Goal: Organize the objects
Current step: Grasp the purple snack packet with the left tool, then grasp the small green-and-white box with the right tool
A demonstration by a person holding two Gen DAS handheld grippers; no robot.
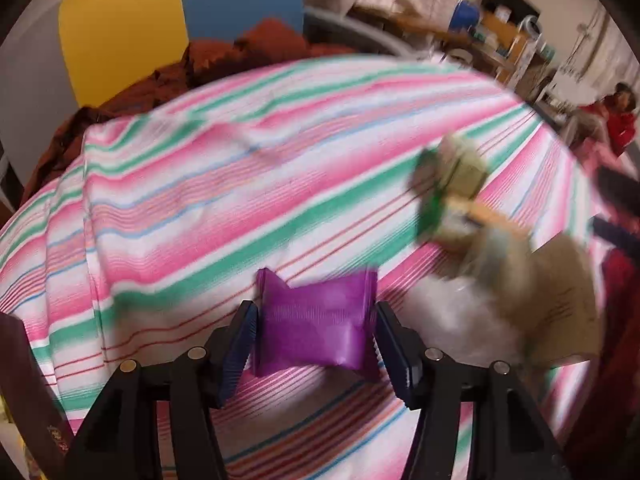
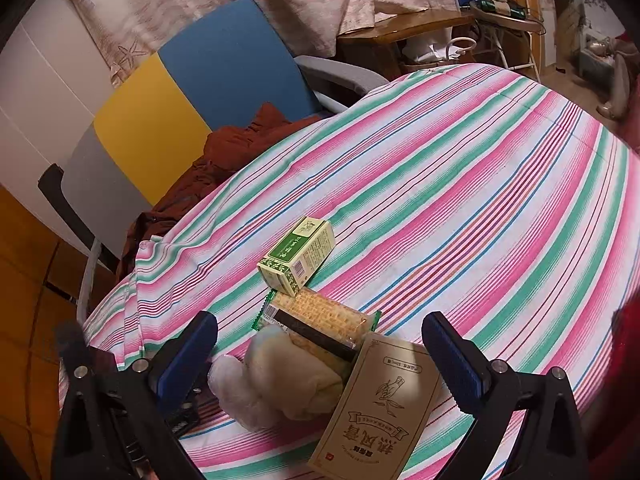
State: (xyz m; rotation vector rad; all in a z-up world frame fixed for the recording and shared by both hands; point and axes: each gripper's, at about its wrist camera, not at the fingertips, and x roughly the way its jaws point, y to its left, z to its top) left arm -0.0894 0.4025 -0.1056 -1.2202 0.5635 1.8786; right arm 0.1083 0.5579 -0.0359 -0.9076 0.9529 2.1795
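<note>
The left gripper (image 1: 316, 340) pinches a small purple packet (image 1: 316, 320) between its blue pads, each pad pressed into one side so the wrapper bows in at the waist; it hangs clear above the striped tablecloth (image 1: 200, 184). The right gripper (image 2: 320, 356) stands spread wide, holding nothing, its fingers either side of a cluster near the table's near edge.

That cluster looks like the gathering spot: a green-and-cream box (image 2: 298, 256) lying on its side, a clear-wrapped pack of crackers (image 2: 320, 318) touching it, a pale lumpy bag (image 2: 280, 376) just beside those, and a tan flat box (image 2: 380, 408) leaning over them. Seen from the left gripper, the same pile sits off to the right of the packet — badly blurred there.

So my guess is a carry is under way, with the packet bound for the pile. The next move would call for swinging right and lowering it gently beside the others — the glossy wrapper looks soft, creased and easily crushed.
</note>
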